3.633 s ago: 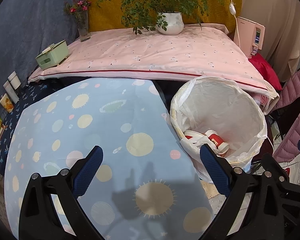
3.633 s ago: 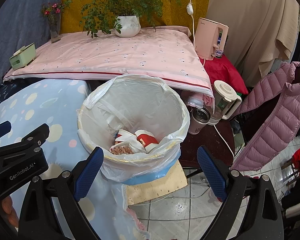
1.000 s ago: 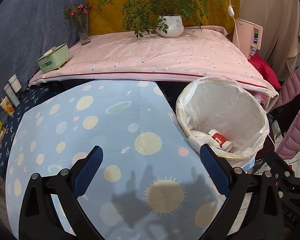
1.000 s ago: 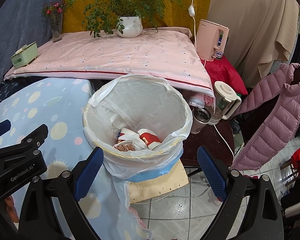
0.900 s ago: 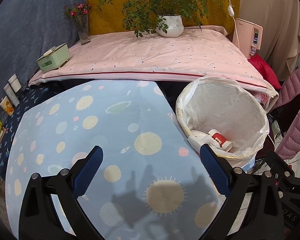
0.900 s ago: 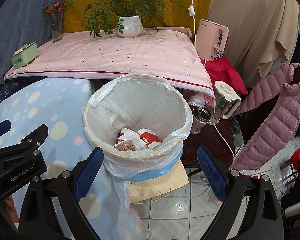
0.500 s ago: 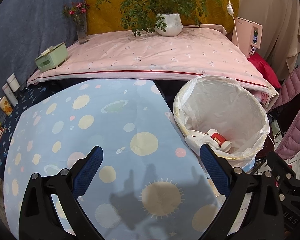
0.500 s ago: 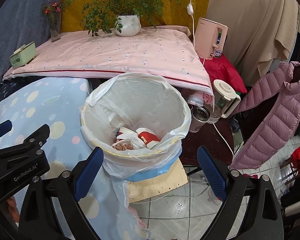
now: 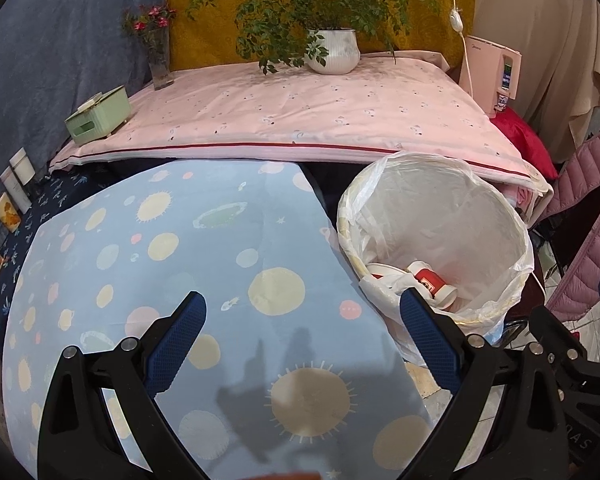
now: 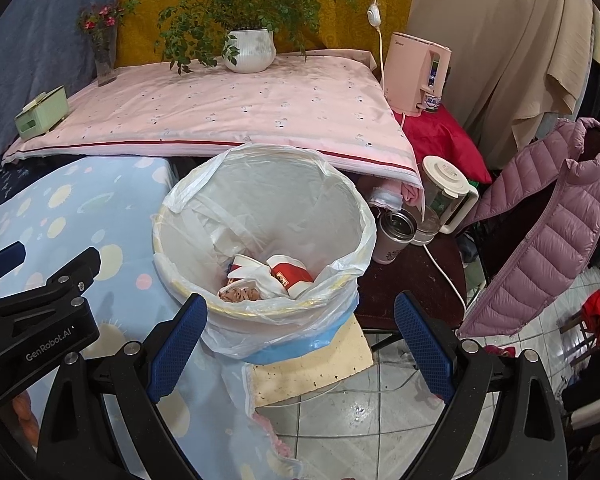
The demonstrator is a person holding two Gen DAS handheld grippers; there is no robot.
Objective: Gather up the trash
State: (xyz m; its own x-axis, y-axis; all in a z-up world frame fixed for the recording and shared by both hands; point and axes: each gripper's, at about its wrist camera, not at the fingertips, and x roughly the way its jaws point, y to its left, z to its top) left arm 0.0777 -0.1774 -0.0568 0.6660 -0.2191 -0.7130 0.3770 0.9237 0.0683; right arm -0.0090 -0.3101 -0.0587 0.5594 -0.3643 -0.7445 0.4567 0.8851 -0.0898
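**Both grippers empty, trash sitting in bin**

Left wrist: I'm hovering the left gripper (image 9: 300,320), jaws wide, over the blue tablecloth (image 9: 160,248); trash bin (image 9: 440,200) sitting right.

Right wrist: I'm holding the right gripper (image 10: 300,324) wide before the bin, red-white cup (image 10: 290,272) lying inside.

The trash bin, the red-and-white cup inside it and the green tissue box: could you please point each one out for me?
trash bin (image 10: 364,216), right wrist view, on its bag-covered right rim.
red-and-white cup (image 10: 294,274), right wrist view, on its red side.
green tissue box (image 9: 100,114), left wrist view, on its front face.
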